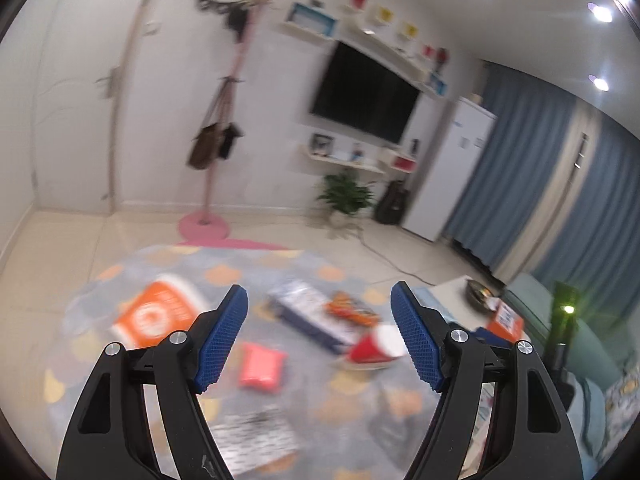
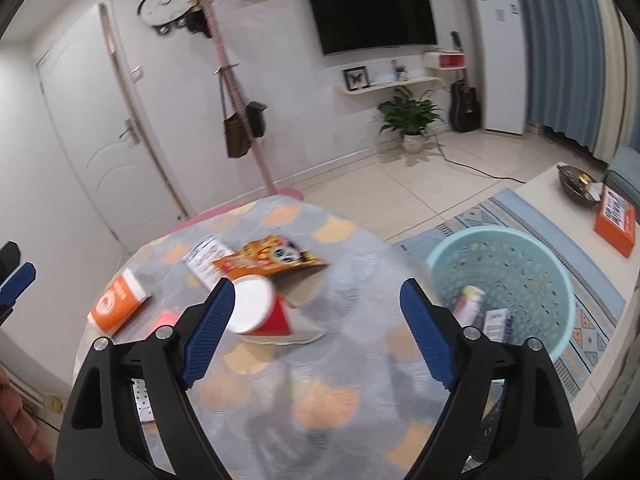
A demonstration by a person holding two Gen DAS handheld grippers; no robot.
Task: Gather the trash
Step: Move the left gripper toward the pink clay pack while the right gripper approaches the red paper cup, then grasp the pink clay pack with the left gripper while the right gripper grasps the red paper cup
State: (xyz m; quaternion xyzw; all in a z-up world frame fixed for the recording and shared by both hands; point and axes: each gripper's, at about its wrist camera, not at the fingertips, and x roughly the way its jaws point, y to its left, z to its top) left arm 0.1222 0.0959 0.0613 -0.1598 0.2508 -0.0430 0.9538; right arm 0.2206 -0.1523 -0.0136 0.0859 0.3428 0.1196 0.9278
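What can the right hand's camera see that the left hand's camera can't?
Only the right view shows the light blue basket on the floor, with a few items already inside, and the white door. Only the left view shows ceiling spotlights and a pink packet. Both show the round table, red cup, orange box, snack bag, television and potted plant. Both grippers, left and right, are open and empty.
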